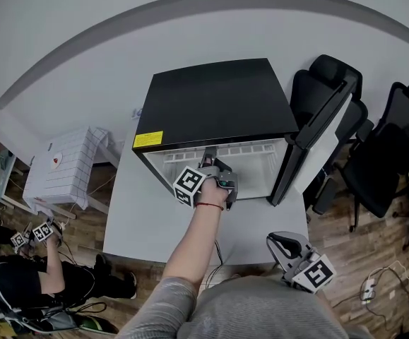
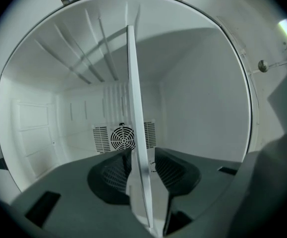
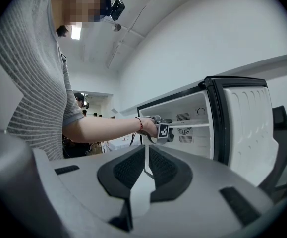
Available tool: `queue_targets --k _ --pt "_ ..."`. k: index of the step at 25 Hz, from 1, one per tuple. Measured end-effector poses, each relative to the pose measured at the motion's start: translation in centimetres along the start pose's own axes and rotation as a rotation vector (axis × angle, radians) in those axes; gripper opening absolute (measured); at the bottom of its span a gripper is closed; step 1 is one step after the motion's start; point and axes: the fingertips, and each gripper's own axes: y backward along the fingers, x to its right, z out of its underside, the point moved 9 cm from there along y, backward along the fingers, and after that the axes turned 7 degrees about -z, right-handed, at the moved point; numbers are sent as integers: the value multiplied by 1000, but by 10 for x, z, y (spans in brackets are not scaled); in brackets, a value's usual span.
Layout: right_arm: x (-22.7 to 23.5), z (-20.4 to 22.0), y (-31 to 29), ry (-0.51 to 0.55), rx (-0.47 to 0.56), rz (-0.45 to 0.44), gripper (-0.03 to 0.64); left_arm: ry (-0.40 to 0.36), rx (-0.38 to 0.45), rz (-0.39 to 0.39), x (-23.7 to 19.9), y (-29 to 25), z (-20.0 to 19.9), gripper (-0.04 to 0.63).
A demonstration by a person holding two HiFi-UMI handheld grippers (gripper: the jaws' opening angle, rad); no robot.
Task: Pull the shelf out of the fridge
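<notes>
A black mini fridge (image 1: 215, 101) stands on the white table (image 1: 137, 210) with its door (image 1: 317, 136) swung open to the right. My left gripper (image 1: 222, 177) reaches into the fridge mouth and is shut on the front edge of the white shelf (image 2: 136, 133). In the left gripper view the shelf runs edge-on between the pads (image 2: 175, 170), with the fan grille behind it. From the right gripper view, the shelf (image 3: 195, 125) lies level inside the fridge with the left gripper (image 3: 164, 131) at its front. My right gripper (image 1: 283, 244) hangs low by my body, shut and empty (image 3: 146, 165).
Black office chairs (image 1: 395, 147) crowd the right side behind the open door. A white slatted cart (image 1: 66, 164) stands left of the table. Another person (image 1: 20, 274) with marker cubes sits at the lower left. Cables and a power strip (image 1: 368, 287) lie on the wooden floor.
</notes>
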Motion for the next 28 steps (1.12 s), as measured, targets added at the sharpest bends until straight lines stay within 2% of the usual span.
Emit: queue_targets --k 13,22,28 --pt "5 0 5 -2 -12 0 14 53 24 -22 -2 -26 1 135" --pt "6 1 8 -6 -19 8 14 28 41 -55 -3 -38 2 132" --pt "6 2 9 -8 -25 9 14 -27 59 -83 0 -39 1 51"
